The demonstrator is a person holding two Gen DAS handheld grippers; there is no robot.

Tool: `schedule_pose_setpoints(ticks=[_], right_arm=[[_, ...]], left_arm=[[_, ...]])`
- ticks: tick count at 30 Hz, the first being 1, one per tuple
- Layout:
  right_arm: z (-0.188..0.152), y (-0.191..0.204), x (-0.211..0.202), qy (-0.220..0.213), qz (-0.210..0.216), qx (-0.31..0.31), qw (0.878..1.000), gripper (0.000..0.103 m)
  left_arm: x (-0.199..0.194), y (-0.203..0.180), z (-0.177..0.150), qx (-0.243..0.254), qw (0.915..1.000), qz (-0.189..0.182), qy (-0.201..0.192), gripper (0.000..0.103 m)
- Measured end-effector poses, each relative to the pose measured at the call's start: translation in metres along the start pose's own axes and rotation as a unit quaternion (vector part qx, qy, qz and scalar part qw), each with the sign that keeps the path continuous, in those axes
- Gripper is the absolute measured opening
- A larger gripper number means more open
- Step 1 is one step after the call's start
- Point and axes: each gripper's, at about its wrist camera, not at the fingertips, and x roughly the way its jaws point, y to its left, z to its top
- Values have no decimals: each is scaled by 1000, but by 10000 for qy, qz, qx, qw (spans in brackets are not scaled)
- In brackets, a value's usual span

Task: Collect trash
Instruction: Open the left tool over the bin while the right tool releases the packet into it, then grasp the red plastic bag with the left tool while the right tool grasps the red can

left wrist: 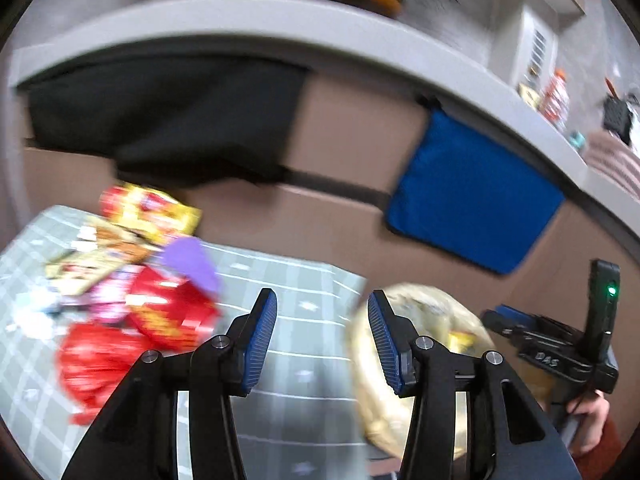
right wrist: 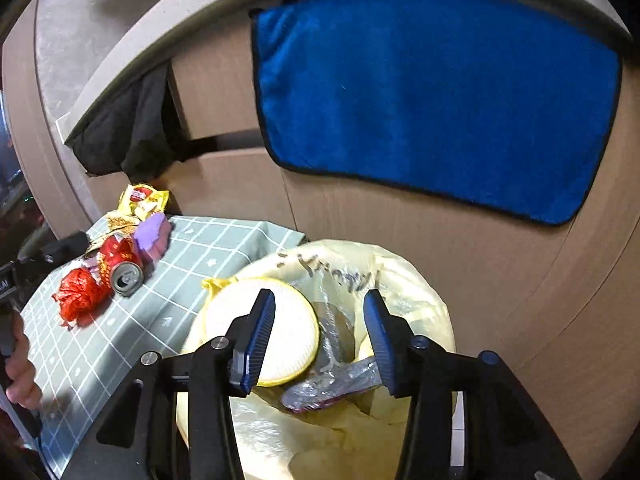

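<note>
Only the right view shows the can (right wrist: 125, 276) – left view likely blurs it.

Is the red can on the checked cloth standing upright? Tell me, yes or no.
No. In the right wrist view the red can lies on its side on the checked cloth, its silver top facing the camera.

A blue towel (right wrist: 432, 96) and a black cloth (right wrist: 128, 132) hang from the grey counter (left wrist: 280, 20) edge.

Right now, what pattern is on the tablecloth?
Pale green tablecloth with a white grid; clearest in the right wrist view.
</note>
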Motion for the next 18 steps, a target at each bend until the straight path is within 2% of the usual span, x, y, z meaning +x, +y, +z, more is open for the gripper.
schedule_pose_setpoints(ticks=[4,6,8,12,15,16,18], right_arm=[[7,17,-15,-361,-122,-20,9993,44],[10,35,-25,-614,-305,-264,9973,44],[15,57,-30,-776,-287,-516,9952,44],[17,100,-22,-694,5,-816,9942,44],[15,135,-7,-519,485,-1139,9910,44],[12,145,-3,-445,615,-1235,9894,44],[9,173,14,-224,964,-1491,9839,44]], left_arm=[[-36,41,-4,-224,9975,501,-446,49],[-51,64,-8,-346,9955,714,-512,49],[-62,90,-11,-518,9931,910,-532,49],[-83,135,-17,-840,9865,1279,-588,49],[-88,167,-23,-1069,9813,1493,-585,49],[-88,176,-25,-1175,9810,1454,-513,49],[-78,192,-31,-1463,9830,1084,-232,49]])
